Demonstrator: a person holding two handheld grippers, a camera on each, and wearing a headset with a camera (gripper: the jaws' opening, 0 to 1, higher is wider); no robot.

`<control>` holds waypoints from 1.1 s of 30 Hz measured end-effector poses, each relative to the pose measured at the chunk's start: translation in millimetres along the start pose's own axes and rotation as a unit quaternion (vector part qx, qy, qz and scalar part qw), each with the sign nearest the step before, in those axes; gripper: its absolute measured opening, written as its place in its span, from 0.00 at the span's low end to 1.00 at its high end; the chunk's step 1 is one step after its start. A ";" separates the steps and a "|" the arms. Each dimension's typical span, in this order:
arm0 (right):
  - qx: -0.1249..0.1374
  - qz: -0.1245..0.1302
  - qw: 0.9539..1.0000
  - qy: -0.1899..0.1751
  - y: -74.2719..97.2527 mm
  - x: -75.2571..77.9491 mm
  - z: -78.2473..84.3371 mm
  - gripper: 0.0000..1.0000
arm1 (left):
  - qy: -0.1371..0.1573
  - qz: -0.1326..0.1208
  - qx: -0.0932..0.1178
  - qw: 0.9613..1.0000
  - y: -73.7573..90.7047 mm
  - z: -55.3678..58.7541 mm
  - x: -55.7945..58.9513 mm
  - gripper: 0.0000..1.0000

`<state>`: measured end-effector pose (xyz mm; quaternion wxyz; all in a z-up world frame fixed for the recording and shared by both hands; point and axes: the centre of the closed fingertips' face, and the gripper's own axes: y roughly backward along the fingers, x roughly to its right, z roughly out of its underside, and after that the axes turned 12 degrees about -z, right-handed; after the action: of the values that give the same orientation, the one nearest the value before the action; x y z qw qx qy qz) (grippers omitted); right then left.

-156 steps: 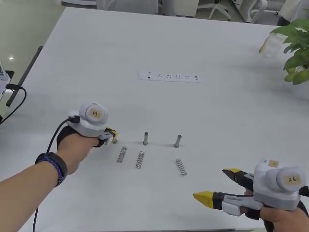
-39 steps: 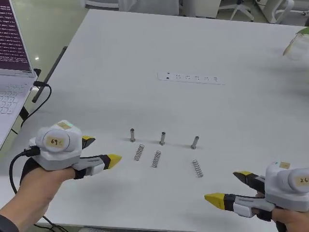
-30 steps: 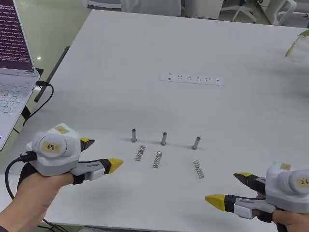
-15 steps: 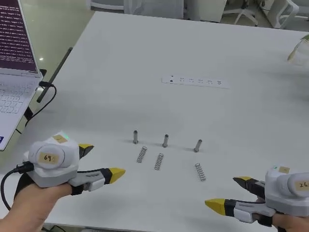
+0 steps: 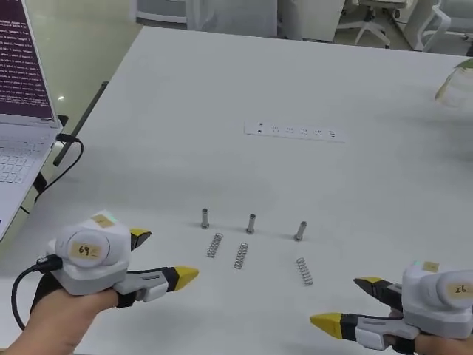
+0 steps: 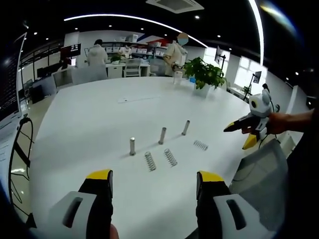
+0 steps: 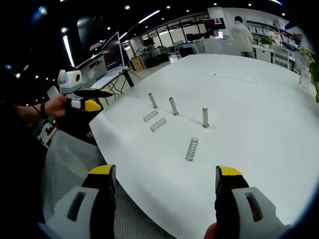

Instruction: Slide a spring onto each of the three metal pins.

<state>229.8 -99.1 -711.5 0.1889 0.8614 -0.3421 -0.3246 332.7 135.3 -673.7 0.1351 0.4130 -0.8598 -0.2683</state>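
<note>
Gaping right gripper (image 5: 336,301), partly cropped, seemingly empty, near spring (image 5: 304,271)

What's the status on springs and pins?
Left gripper open, right gripper open, both empty. Three springs lie loose; three pins bare. Nothing in the way.

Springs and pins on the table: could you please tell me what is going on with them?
A person holds a gripper in each hand at a white table. The left gripper and the right gripper are both open and hold nothing. Three metal pins stand upright in a row, and three springs lie flat on the person's side of them. No spring is on a pin yet.
</note>
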 end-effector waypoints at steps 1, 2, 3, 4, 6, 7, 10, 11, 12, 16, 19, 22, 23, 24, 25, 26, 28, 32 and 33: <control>0.000 0.000 1.000 0.000 0.1 -0.2 -0.2 0.81 | 0.000 0.001 0.000 1.000 -0.8 -0.2 0.7 0.64; 0.000 0.000 1.000 0.000 0.3 0.0 -0.4 0.82 | 0.000 0.001 -0.001 1.000 -1.4 -0.3 1.1 0.64; 0.001 0.000 1.000 0.001 0.6 0.2 -0.9 0.82 | -0.001 0.002 -0.001 1.000 -2.6 -0.3 1.7 0.64; 0.001 0.000 1.000 0.000 0.7 0.3 -1.1 0.82 | -0.001 0.003 -0.001 1.000 -3.6 -0.3 2.2 0.64; 0.001 0.000 1.000 0.000 0.8 0.2 -0.9 0.82 | -0.003 0.004 -0.003 1.000 -6.1 0.0 4.2 0.64; -0.001 0.000 1.000 0.000 1.0 0.0 -0.4 0.82 | -0.003 0.006 -0.004 1.000 -7.6 0.7 5.1 0.63; -0.004 0.000 1.000 0.002 1.7 0.6 0.7 0.82 | -0.004 0.007 -0.006 1.000 -10.8 2.2 6.5 0.63; -0.005 0.000 1.000 0.003 2.0 0.6 0.7 0.82 | -0.004 0.008 -0.006 1.000 -11.5 2.2 7.3 0.63; -0.005 0.001 1.000 0.004 2.5 0.2 0.6 0.83 | -0.003 0.009 -0.007 1.000 -12.6 2.6 8.0 0.63; -0.005 0.003 1.000 0.005 5.1 0.9 0.5 0.83 | -0.004 0.013 -0.012 1.000 -19.9 5.5 9.9 0.63; -0.003 0.005 1.000 0.004 6.8 1.0 0.4 0.84 | -0.002 0.015 -0.014 1.000 -25.6 6.2 9.6 0.63; -0.002 0.005 1.000 0.005 7.1 0.5 0.5 0.85 | 0.002 0.018 -0.016 1.000 -31.0 7.4 10.2 0.63; -0.004 0.006 1.000 0.005 7.5 0.6 1.0 0.85 | 0.000 0.018 -0.019 1.000 -33.5 8.4 10.7 0.62; -0.004 0.006 1.000 0.005 7.9 0.6 1.0 0.85 | -0.001 0.018 -0.020 1.000 -34.7 8.5 11.0 0.62; -0.004 0.007 1.000 0.005 8.6 0.4 1.0 0.85 | 0.000 0.019 -0.020 1.000 -36.6 8.0 11.6 0.62; -0.003 0.007 1.000 0.006 8.8 0.7 0.9 0.85 | 0.001 0.020 -0.021 1.000 -38.0 7.8 12.0 0.62; -0.004 0.008 1.000 0.007 9.5 0.8 1.1 0.86 | 0.001 0.022 -0.021 1.000 -40.5 7.6 13.9 0.62; -0.004 0.008 1.000 0.006 10.8 1.1 1.4 0.86 | 0.000 0.024 -0.024 0.999 -44.2 8.0 16.0 0.61; -0.004 0.009 1.000 0.006 10.8 1.2 1.4 0.86 | 0.000 0.025 -0.024 0.999 -45.5 7.9 16.3 0.61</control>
<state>224.5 -107.6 -707.1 0.1974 0.8595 -0.3469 -0.3192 348.0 101.9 -706.1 0.1519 0.3882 -0.8630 -0.2854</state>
